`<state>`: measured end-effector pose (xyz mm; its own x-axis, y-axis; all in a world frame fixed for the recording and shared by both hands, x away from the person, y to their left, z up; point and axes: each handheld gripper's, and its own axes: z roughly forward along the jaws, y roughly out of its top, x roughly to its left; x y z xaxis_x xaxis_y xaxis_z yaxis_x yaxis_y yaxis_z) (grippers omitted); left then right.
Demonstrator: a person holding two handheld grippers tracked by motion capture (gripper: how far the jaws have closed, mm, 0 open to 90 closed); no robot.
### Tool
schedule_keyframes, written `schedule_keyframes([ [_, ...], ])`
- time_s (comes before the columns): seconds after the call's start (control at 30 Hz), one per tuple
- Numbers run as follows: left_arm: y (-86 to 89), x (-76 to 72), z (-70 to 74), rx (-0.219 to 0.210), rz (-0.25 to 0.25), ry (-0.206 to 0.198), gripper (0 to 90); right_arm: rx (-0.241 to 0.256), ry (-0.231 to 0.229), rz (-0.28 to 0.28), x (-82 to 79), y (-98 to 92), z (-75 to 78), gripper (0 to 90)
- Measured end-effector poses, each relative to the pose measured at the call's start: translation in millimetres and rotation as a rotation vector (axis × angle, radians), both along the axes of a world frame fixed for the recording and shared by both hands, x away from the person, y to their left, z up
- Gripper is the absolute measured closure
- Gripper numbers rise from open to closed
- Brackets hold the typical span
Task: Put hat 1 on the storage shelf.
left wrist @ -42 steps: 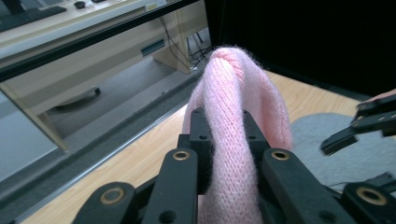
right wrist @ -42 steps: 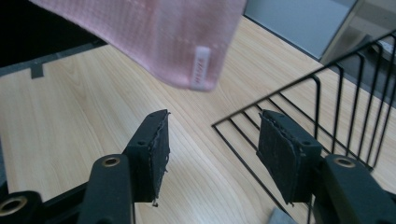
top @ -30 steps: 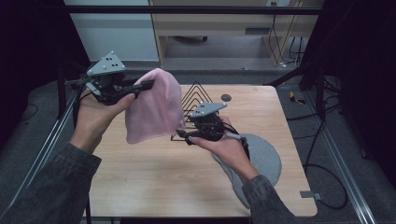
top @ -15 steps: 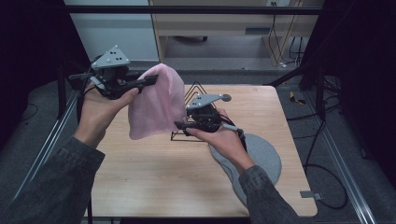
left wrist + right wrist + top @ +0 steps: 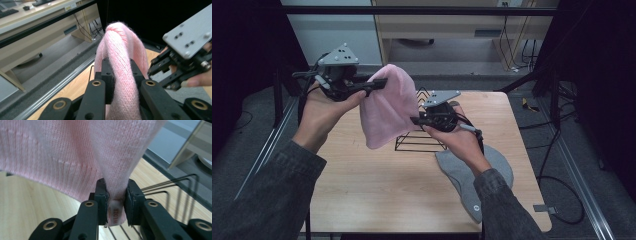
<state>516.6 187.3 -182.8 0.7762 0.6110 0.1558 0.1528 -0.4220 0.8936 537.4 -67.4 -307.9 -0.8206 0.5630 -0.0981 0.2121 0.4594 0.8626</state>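
The left gripper [image 5: 379, 82] is clamped on the top edge of a pink knit hat [image 5: 388, 107], its jaws pinching a fold of the knit. The right gripper [image 5: 416, 120] is closed on the hat's opposite edge, where a small sewn label [image 5: 115, 213] sits between its jaws. The hat hangs between the two, held up above the desk [image 5: 377, 200] and just in front of a black wire rack [image 5: 419, 142]. A grey hat [image 5: 472, 172] lies flat on the desk near the right forearm.

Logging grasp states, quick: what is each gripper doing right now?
Left gripper: closed on the pink knit hat, held above the table.
Right gripper: closed on the same hat, at its label.
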Motion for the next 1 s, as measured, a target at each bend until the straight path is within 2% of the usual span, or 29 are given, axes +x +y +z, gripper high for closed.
schedule_keyframes([
  [0.13, -3.6, 24.4, 2.7, -0.005, -0.004, 0.009, 79.2, -0.011, -0.023, -0.029, 9.3, -10.8, 8.0, 75.7],
  [0.2, -7.2, 34.3, 4.5, -0.029, -0.008, 0.009, 79.2, 0.006, -0.025, -0.050, 15.5, -16.5, 11.8, 75.9],
  [0.37, -19.9, 56.4, 7.3, -0.030, -0.012, -0.004, 79.1, 0.036, -0.019, -0.091, 27.8, -25.6, 16.2, 75.8],
  [0.4, -25.1, 65.9, 5.4, -0.023, -0.006, -0.001, 79.0, 0.033, -0.017, -0.112, 34.9, -28.8, 15.6, 75.8],
  [0.47, -27.4, 71.6, 3.9, -0.019, -0.007, 0.002, 78.9, 0.032, -0.015, -0.119, 36.8, -29.5, 15.1, 75.9],
  [0.63, -36.4, 97.0, -8.9, -0.053, 0.000, 0.038, 78.9, 0.033, 0.001, -0.151, 47.1, -35.7, 9.0, 75.9],
  [0.7, -37.6, 100.2, -10.7, -0.050, 0.007, 0.036, 78.9, 0.031, 0.004, -0.157, 47.4, -36.1, 8.5, 75.9],
  [0.8, -41.6, 112.3, -17.9, -0.063, 0.021, 0.058, 78.9, 0.025, 0.002, -0.167, 49.3, -39.1, 7.3, 75.7],
  [0.87, -43.9, 116.2, -21.9, -0.076, 0.020, 0.065, 78.9, 0.025, 0.004, -0.174, 49.2, -41.0, 6.1, 75.7],
  [1.0, -48.3, 119.8, -27.7, -0.072, 0.022, 0.071, 78.8, 0.019, 0.004, -0.186, 47.9, -46.4, 0.7, 75.7],
])
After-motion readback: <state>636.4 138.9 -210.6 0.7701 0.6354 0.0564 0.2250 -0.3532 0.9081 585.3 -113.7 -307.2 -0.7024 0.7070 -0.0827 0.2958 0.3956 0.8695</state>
